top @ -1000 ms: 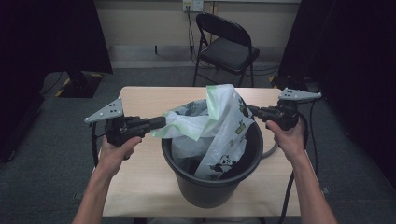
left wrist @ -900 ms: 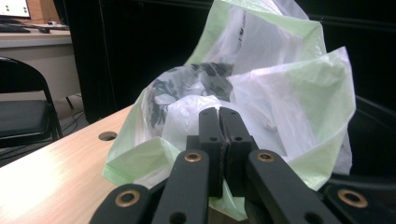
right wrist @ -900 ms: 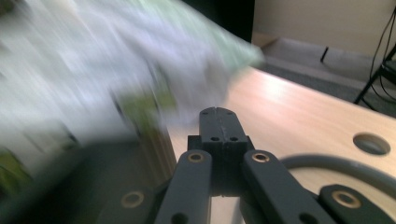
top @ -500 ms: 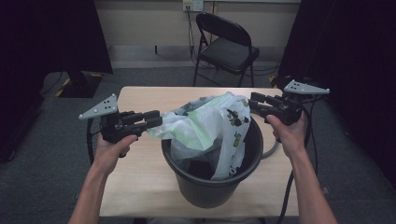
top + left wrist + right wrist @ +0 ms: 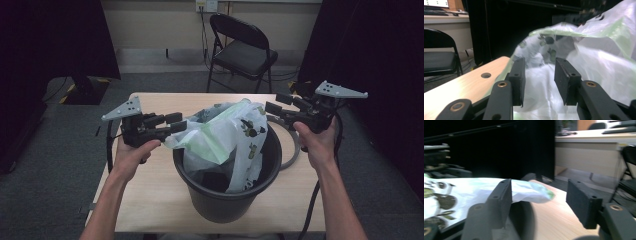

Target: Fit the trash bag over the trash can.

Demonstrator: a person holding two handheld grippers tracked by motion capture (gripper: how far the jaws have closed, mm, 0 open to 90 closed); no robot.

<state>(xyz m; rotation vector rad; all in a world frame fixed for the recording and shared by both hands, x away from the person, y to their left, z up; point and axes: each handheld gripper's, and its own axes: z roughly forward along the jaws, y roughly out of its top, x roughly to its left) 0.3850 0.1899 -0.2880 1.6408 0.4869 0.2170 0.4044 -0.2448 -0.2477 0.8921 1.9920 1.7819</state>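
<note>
Nearest the camera in the high view, two bare forearms come in from the bottom edge, one on each side of a black bucket [image 5: 225,192] that stands on the near half of a pale wooden table [image 5: 150,195]. A thin white plastic bag [image 5: 227,145] with a green tint and small dark prints lies loosely in the bucket's mouth and bunches up above its rim. At the bucket's left rim the left gripper [image 5: 176,123] points at the bag's edge; its jaws have just been opening and now stand apart, with the bag's film showing between and behind them in the left gripper view, the pads not pressing on it. Across the bucket, the right gripper [image 5: 274,102] hovers above and just beyond the right rim; its jaws have also just been opening and are spread wide, a fold of the bag lying by one pad but unpinched. A grey ring [image 5: 290,150] lies flat on the table behind the bucket's right side. Beyond the table, grey carpet [image 5: 60,150] runs to a black folding chair [image 5: 242,50] near a light wall, with black curtains [image 5: 50,35] hanging at both sides.
</note>
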